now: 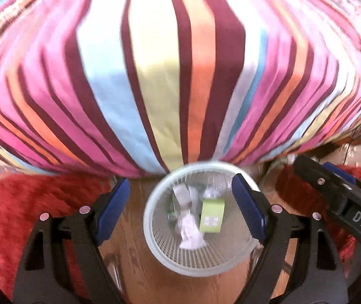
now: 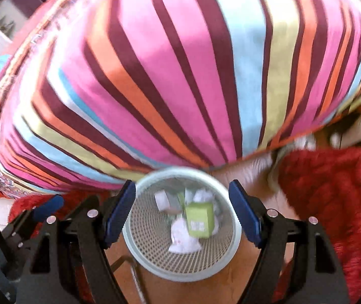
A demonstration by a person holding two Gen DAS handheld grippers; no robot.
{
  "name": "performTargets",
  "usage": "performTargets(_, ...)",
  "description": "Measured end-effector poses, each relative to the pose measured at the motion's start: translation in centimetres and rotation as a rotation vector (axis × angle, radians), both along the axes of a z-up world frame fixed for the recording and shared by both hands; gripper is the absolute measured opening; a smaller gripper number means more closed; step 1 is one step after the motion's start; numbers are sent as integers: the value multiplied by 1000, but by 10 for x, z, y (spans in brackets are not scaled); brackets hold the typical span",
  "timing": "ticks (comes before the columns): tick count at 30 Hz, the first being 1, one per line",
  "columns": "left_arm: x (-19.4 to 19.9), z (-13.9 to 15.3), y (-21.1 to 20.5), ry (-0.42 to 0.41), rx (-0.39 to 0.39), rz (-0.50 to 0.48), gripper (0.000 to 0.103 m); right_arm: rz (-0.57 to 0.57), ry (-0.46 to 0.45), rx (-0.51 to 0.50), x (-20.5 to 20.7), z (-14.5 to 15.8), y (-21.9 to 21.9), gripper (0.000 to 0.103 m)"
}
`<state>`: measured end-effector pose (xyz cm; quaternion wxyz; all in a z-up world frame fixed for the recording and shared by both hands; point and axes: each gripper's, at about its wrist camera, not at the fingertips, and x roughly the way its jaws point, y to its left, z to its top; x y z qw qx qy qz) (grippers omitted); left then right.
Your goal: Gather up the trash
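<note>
A white mesh wastebasket (image 1: 193, 271) (image 2: 180, 276) stands on the wooden floor, seen from above in both wrist views. Inside it lie a green box (image 1: 212, 215) (image 2: 200, 219), crumpled white paper (image 1: 190, 235) (image 2: 183, 239) and other scraps. My left gripper (image 1: 180, 195) hangs high over the basket, open, with nothing between its blue pads. My right gripper (image 2: 181, 197) hangs beside it over the same basket, also open and holding nothing. Each gripper shows in the other's view: the right one (image 1: 332, 197) at the right edge, the left one (image 2: 46, 207) at the lower left.
A bed with a striped cover (image 1: 155, 76) (image 2: 180, 76) in pink, maroon, orange and blue fills the upper part of both views, its edge just behind the basket. A shaggy red rug (image 1: 16, 215) (image 2: 332, 202) lies on both sides on the wooden floor (image 1: 135, 266).
</note>
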<state>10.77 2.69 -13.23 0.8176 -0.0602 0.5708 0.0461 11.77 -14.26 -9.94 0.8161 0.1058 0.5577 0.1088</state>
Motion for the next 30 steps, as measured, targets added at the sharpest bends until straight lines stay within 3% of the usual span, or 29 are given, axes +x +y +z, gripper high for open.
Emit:
performTargets(7, -8, 56, 16, -147, 5, 46, 81, 12, -187, -10, -7, 57, -8, 72)
performTargets(14, -22, 107, 17, -276, 54, 43, 81, 19, -294, -14, -14, 95, -15, 72)
performTargets(22, -34, 146, 9, -370, 81, 13, 81, 23, -355, -16, -24, 125, -16, 72)
performTargets(30, -38, 161, 2, -406, 109, -4, 81, 19, -385, -31, -29, 136, -14, 72)
